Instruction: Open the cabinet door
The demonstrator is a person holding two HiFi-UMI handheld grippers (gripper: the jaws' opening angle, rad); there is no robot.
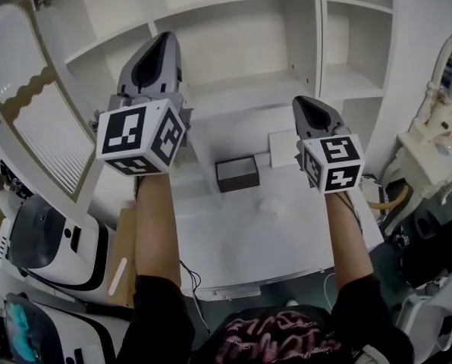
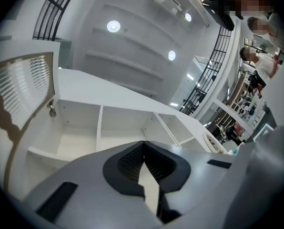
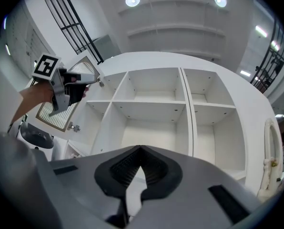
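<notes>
1. Head view: you are holding the left gripper (image 1: 163,40) up in front of the cabinet (image 1: 241,32), its jaws clenched on nothing; the right gripper (image 1: 303,103) is hanging lower and to the right, over the far edge of the desk (image 1: 287,233), likewise clenched and empty; the cabinet door (image 1: 29,89), a louvred panel in a wooden frame, is standing swung wide open at the far left, apart from both grippers; the white shelves are lying exposed; a small dark box (image 1: 237,173) is sitting on the desk between your two grippers.
2. Left gripper view: the jaws are meeting at their tips and gripping nothing; the open door is showing at the left edge, with a metal hinge (image 2: 51,109) just beside its inner side; bare white compartments are spreading out beyond the jaws; people (image 2: 263,68) are standing far off at the right.
3. Right gripper view: the jaws are pressing together, empty, and pointing into the cabinet's open compartments; your left gripper is showing at the upper left, in front of the open door; whether it is touching the door, you cannot tell from here.
</notes>
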